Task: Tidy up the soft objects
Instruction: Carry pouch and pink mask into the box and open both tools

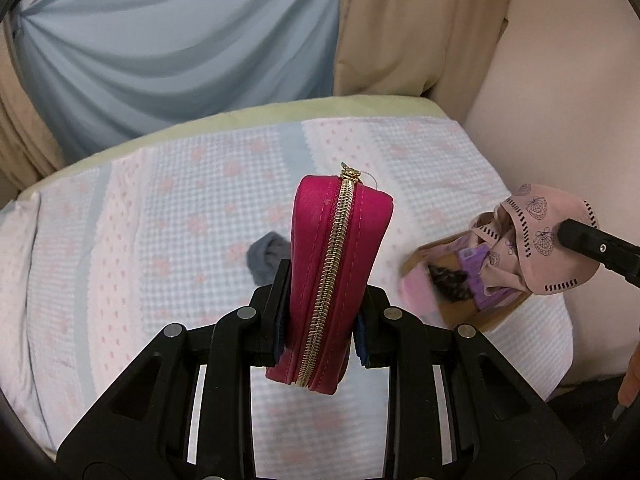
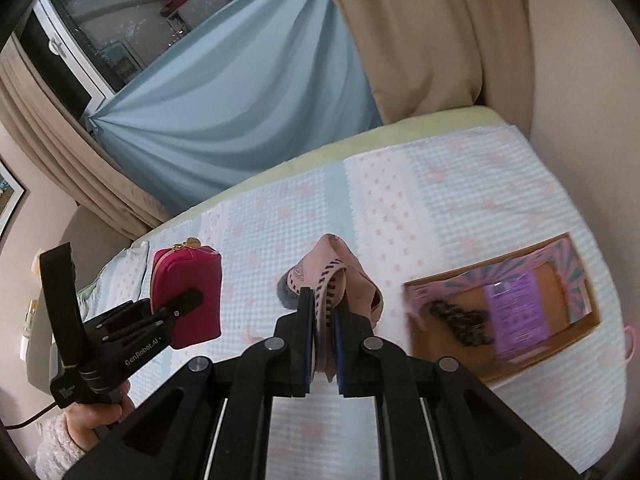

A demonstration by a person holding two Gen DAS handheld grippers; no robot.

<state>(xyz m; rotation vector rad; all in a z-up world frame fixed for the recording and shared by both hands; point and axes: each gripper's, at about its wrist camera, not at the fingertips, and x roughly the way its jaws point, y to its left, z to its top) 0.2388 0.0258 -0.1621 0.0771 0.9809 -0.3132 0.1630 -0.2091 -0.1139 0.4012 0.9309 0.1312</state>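
Note:
My left gripper [image 1: 320, 304] is shut on a magenta zip pouch [image 1: 340, 272] and holds it upright above the bed; the pouch also shows in the right wrist view [image 2: 188, 296]. My right gripper [image 2: 322, 320] is shut on a pink patterned cloth [image 2: 340, 280], lifted above the bed; the cloth also shows in the left wrist view [image 1: 540, 236], hanging over the cardboard box [image 1: 500, 312]. A grey sock [image 1: 266, 256] lies on the bed behind the pouch. The box [image 2: 436, 344] holds a dark scrunchie [image 2: 460, 320] and a purple card [image 2: 516, 308].
The bed has a blue and pink checked cover [image 1: 160, 208]. Blue and beige curtains [image 1: 180, 48] hang behind it. A pale wall [image 1: 560, 100] stands along the bed's right side. A window [image 2: 120, 20] is at the upper left.

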